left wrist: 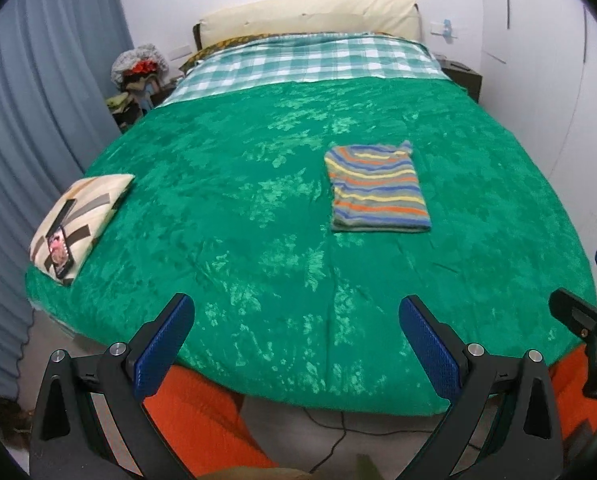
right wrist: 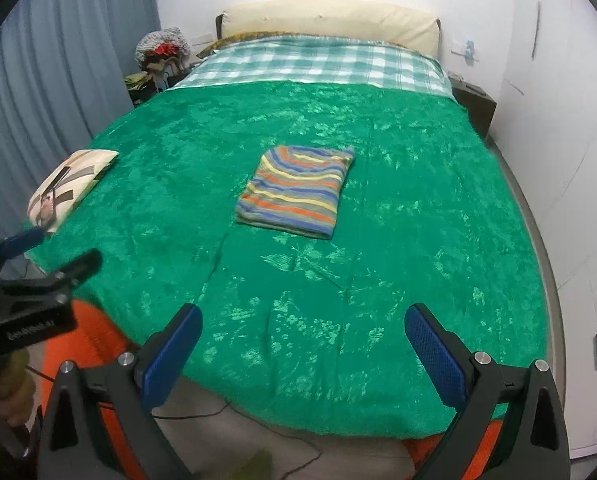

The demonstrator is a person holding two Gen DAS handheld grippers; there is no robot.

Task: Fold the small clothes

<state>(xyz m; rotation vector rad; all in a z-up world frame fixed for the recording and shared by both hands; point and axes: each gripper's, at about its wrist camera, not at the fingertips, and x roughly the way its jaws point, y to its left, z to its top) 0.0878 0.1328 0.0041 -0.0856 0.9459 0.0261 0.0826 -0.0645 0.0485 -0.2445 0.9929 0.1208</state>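
Observation:
A small striped garment [left wrist: 378, 190] in blue, orange, yellow and grey lies folded into a neat rectangle on the green bedspread [left wrist: 258, 200]. It also shows in the right wrist view [right wrist: 296, 190], near the middle of the bed [right wrist: 418, 220]. My left gripper [left wrist: 296, 312] is open and empty, held back over the foot edge of the bed, well short of the garment. My right gripper [right wrist: 302, 322] is open and empty, also over the foot edge. Each gripper shows at the side of the other's view, the right one [left wrist: 578, 320] and the left one [right wrist: 38, 264].
A patterned cushion [left wrist: 80, 220] with a phone [left wrist: 60, 250] on it lies at the bed's left edge. A checked sheet [left wrist: 306, 62] and cream pillow [left wrist: 310, 16] are at the head. Curtains hang left, white wardrobe doors right. An orange cloth [left wrist: 202, 420] and a cable lie on the floor.

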